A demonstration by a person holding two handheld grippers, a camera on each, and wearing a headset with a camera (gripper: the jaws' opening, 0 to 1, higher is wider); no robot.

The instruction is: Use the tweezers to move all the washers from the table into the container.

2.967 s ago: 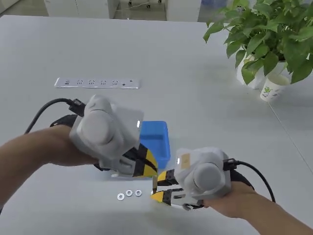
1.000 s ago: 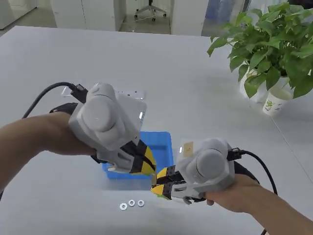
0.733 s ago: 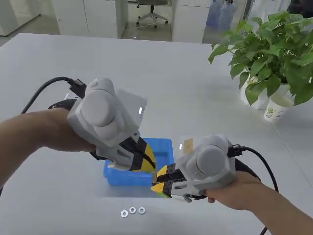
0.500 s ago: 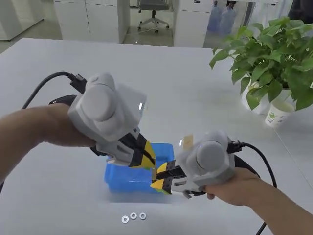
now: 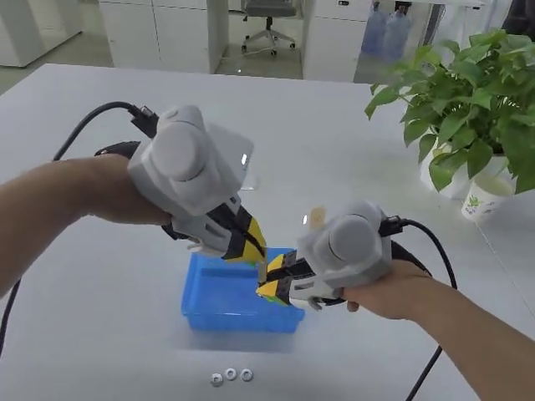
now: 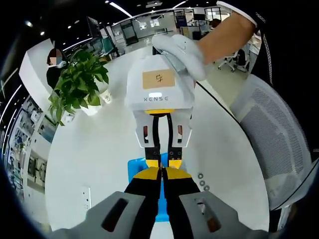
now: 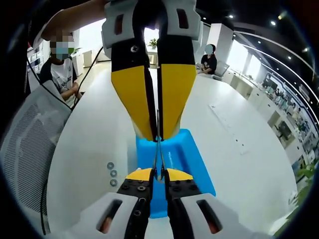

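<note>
Three washers (image 5: pixel 231 375) beside container (image 5: pixel 226 320); right tongs (image 7: pixel 159 172) pinching tweezers (image 7: pixel 159 149).

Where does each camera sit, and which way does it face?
Head view: headset, down at left hand-held gripper, right hand-held gripper, blue container; both forearms show.
Left gripper view: along its jaws, toward the right one and arm.
Right gripper view: along its jaws and tweezers, toward the left one and arm.
Both share container, washers.
</note>
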